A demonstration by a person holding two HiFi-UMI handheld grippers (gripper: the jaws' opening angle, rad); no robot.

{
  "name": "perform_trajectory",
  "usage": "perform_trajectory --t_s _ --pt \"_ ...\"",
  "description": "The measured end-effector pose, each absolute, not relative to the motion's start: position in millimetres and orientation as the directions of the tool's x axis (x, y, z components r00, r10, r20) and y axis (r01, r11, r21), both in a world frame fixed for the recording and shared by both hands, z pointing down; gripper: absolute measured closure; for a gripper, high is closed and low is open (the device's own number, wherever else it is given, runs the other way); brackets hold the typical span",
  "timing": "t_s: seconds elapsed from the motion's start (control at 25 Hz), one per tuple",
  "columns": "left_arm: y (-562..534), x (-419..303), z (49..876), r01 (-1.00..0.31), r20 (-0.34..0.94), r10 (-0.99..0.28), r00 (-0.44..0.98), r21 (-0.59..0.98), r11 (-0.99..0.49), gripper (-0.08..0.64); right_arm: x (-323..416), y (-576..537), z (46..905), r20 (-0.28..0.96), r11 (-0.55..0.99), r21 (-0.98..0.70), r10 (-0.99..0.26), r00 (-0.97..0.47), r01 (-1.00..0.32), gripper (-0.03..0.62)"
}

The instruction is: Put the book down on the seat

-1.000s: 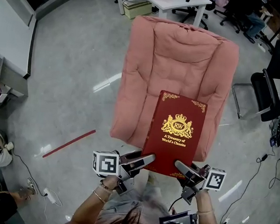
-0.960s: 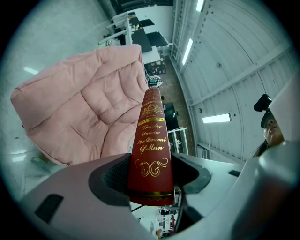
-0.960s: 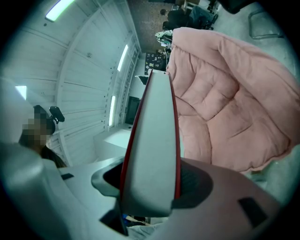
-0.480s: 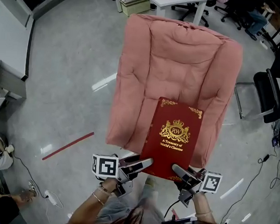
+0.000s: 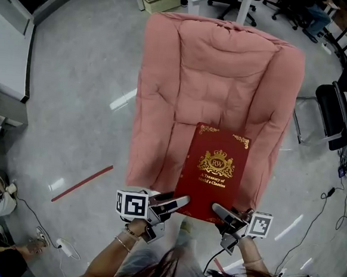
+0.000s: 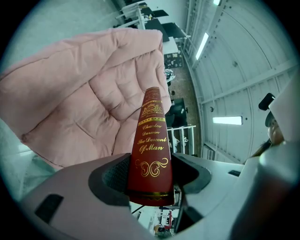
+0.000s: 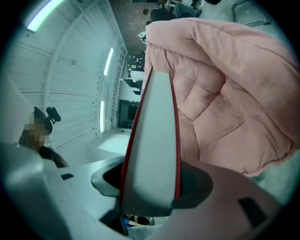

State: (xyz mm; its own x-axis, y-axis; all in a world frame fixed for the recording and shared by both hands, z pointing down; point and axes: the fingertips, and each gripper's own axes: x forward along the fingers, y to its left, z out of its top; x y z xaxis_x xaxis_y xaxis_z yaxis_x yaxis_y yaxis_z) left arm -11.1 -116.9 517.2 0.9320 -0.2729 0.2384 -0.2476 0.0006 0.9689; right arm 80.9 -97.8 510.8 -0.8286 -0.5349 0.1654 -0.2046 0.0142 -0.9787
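We're gripping the red book [image 5: 214, 171] by its near edge with both grippers. The left gripper [image 5: 179, 201] is clamping the spine end and the right gripper [image 5: 217, 210] the page-edge end, jaws pressing on both covers. The book is lying cover-up at centre frame in the head view, over the front of the seat [image 5: 160, 158] of the pink armchair [image 5: 221, 67]. We can't tell whether it's touching the cushion.

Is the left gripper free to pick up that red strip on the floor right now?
Probably not. The left gripper is shut on the book at its spine, sharing the hold with the right gripper, and the red strip lies apart on the floor to its left.
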Motion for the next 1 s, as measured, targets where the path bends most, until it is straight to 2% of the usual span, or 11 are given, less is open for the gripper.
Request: perform_trajectory --t_s 0.68,1.0 --pt "-159 -11 558 -0.252 0.250 -0.219 0.943 0.968 0.017 0.299 81 -136 550 0.183 -0.019 -0.978 -0.573 -0.799 -0.210 0.330" --pt "-166 -6 570 -0.250 0.249 -0.235 0.940 0.968 0.026 0.299 86 -143 563 0.191 -0.028 -0.977 -0.573 -0.797 -0.213 0.330"
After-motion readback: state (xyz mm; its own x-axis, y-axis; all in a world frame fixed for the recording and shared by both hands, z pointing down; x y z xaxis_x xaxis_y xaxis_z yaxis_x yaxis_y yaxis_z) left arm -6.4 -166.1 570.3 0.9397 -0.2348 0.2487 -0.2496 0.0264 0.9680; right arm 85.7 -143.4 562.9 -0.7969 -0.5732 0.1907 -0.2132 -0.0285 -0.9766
